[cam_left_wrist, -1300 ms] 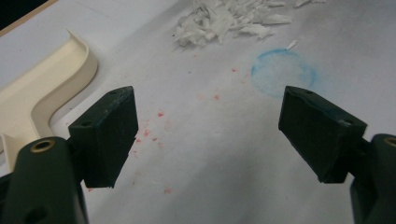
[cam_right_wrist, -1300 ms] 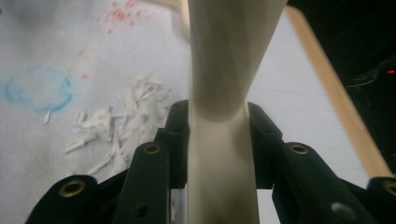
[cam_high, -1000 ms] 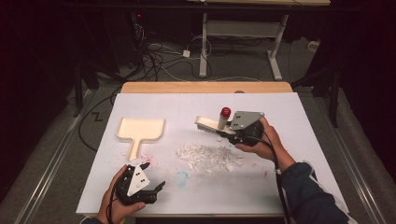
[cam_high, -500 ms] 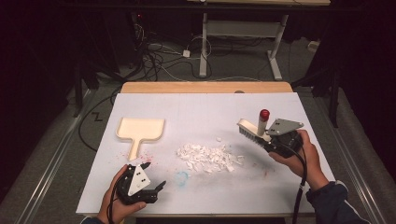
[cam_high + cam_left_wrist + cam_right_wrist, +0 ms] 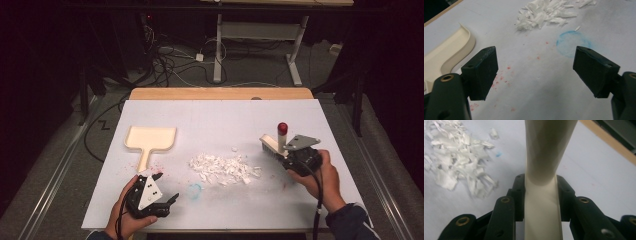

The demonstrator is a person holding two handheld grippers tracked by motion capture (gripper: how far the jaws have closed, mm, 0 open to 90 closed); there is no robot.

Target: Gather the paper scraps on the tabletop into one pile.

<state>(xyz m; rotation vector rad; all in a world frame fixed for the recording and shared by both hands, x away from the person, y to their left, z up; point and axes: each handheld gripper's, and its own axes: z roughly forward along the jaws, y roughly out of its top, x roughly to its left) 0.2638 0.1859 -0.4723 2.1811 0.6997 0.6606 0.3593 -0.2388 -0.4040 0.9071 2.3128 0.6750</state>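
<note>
We see a white worktop (image 5: 220, 115) with a heap of white paper shreds (image 5: 222, 168) lying near its middle. Our right gripper (image 5: 292, 152) sits at the right side of the sheet, just beside the heap, and its jaws are closed on the cream handle of a small brush (image 5: 272, 145); the handle stands up between them and ends in a red tip (image 5: 282, 127), while the bristle head points toward the shreds. In the right gripper view the handle (image 5: 546, 157) runs straight up between the two black jaws, gripped on both sides, with the shreds (image 5: 456, 155) lying to the left of it. Our left gripper (image 5: 150, 197) rests low at the near left edge of the worktop, its jaws spread wide with nothing between them. In the left gripper view those jaws frame bare paper with red specks and a faint blue ring (image 5: 571, 46), and the heap (image 5: 544, 13) lies beyond. A cream dustpan (image 5: 150, 140) lies flat on the left part of the worktop, its handle pointing toward our left gripper, well apart from the heap.
</note>
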